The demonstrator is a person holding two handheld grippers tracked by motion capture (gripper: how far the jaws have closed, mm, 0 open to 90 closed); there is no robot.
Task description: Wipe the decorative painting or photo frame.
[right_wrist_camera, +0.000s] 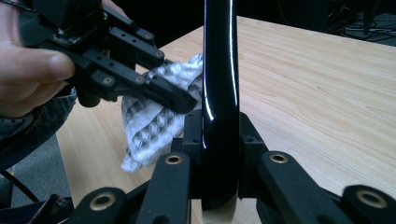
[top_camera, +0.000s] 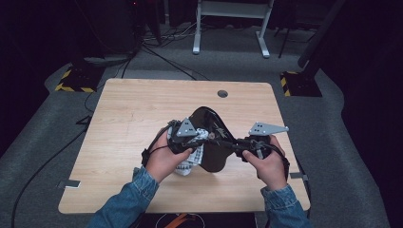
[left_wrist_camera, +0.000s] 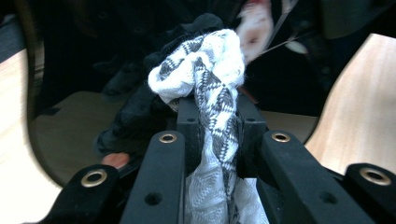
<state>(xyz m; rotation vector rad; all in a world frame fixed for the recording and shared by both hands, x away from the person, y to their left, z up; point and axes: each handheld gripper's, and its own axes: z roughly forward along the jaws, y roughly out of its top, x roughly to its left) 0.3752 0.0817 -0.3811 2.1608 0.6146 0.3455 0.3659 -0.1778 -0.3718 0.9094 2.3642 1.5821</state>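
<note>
Light wooden bench (top_camera: 128, 109) with rounded corners and a round cable hole (top_camera: 222, 93) near its far edge stood on grey carpet (top_camera: 332, 142). Room beyond was dark. White desk frame (top_camera: 230, 19) stood farther back. Black-yellow hazard-striped bases (top_camera: 76, 78) sat either side; black cables (top_camera: 161, 59) ran over the floor.

No readable text, label, brand, number or sign can be made out in any view. A faint pale mark is seen on the glossy black object (top_camera: 209, 137) at the centre of the high view, but it is too small and blurred to be read.
</note>
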